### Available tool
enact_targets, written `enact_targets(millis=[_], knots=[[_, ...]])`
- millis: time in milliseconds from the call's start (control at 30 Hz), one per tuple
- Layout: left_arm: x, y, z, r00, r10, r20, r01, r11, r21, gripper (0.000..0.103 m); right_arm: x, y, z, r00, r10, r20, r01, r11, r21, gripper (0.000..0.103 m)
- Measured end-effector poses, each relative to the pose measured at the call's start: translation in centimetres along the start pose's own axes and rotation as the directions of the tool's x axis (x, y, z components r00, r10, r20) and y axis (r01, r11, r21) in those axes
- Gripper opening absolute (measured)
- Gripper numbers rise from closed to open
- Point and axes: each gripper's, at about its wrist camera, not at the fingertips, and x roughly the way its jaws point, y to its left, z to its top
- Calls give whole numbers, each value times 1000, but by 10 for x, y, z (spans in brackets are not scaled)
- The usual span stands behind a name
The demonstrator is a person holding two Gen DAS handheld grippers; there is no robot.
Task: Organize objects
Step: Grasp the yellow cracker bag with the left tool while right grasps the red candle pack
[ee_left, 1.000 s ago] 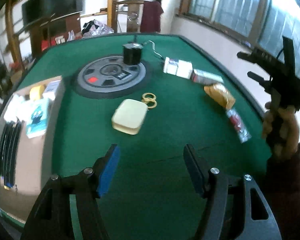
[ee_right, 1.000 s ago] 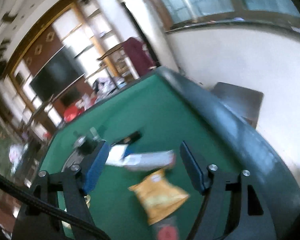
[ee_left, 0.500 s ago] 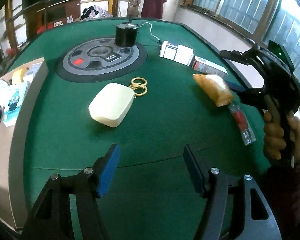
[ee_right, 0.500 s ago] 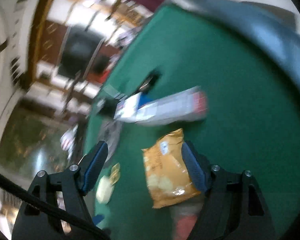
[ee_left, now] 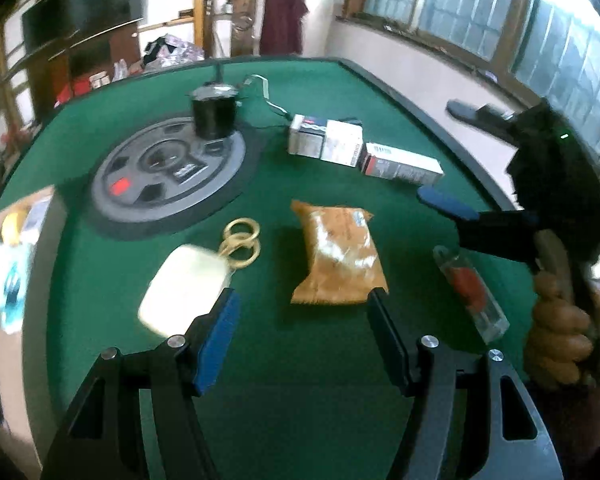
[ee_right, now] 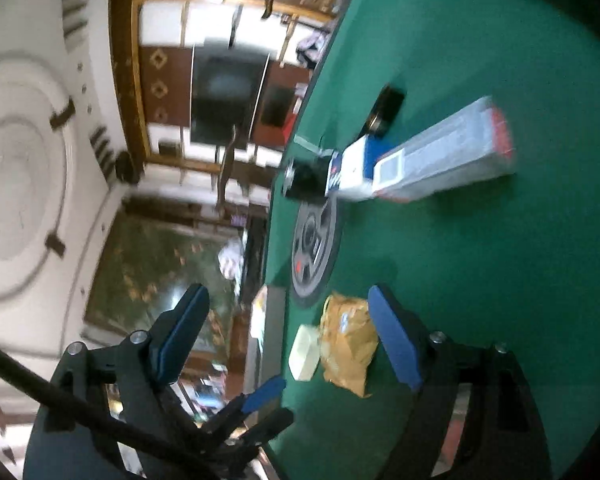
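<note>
L tongs gape over bare felt, nothing btwn the pads. Snack bag lies just ahead of them, a bit toward the R pad. Cream case sits by the L pad, gold rings touching its far end. Clear tube w/ red inside lies beyond the R pad, near the hand gripping the R tongs.

Only the L view shows rings, tube, hand and window wall. It also shows the black pot on the grey disc, w/ 2 boxes further ahead-right.

R view is rolled sideways: R tongs wide apart, empty, jaws just been opening. Bag lies partly btwn them, by the lower pad, not touched. Long box far ahead. Only this view shows ceiling, TV wall and the L tongs' blue tips.

Vs earlier: L view had the case ahead and the bag far right; now the bag is in front. R view pointed up at wall and window, upright; now low across the table, tilted.
</note>
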Motion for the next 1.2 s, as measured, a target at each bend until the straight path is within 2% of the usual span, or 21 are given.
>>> enact_targets(millis=[67,200,300,367,400,433,500,600,700,767,900,1000,1067,1100,1133,1167,1200], knots=[[15,-6,8,1000,-13,-18,13,1000,11,60,-4,3,2,1000,-6,19,6,1000,-9,82],[47,-17,22,999,6,-49,-4,999,35,59,-4,8,3,999,-29,35,30,999,-35,82],[64,-24,26,998,31,-54,-27,998,58,59,0,8,11,999,-30,41,31,999,-25,82],[66,-32,25,999,40,-24,-37,993,110,59,-3,5,12,999,-25,45,25,1000,-10,82],[66,-33,24,999,32,-22,-30,993,117,54,-3,4,13,999,-22,46,22,1000,-5,82],[65,-32,23,999,30,-12,-28,993,112,42,-3,3,14,999,-20,48,20,1000,-1,82],[61,-29,21,1000,0,-13,1,995,97,39,-3,1,15,999,-20,45,20,1000,5,82],[45,-19,18,1000,-22,11,21,998,55,38,3,1,16,999,-27,32,27,1000,2,82],[13,-9,11,998,-45,51,44,999,25,38,4,3,16,999,-38,30,39,999,-19,82],[-16,1,1,994,-49,98,48,999,6,39,2,5,16,997,-63,42,65,997,-43,82],[-67,24,-19,982,-59,180,70,996,-54,39,-7,13,14,981,-161,107,172,980,-100,82],[-91,47,-33,976,-53,211,73,993,-89,39,-14,35,0,935,-328,133,348,919,-184,82],[-106,61,-45,971,-49,232,77,990,-116,39,-15,52,-18,888,-440,133,459,851,-254,82],[-111,69,-50,969,-53,241,87,987,-133,39,-13,62,-30,833,-536,139,551,778,-301,82],[-113,78,-54,967,-62,247,102,983,-152,39,-10,69,-41,753,-637,164,650,681,-337,82],[-112,84,-57,966,-70,250,114,980,-166,39,-7,71,-51,681,-705,198,720,594,-359,82],[-113,91,-61,964,-80,254,129,975,-183,39,-5,71,-57,624,-748,225,765,527,-370,82]])
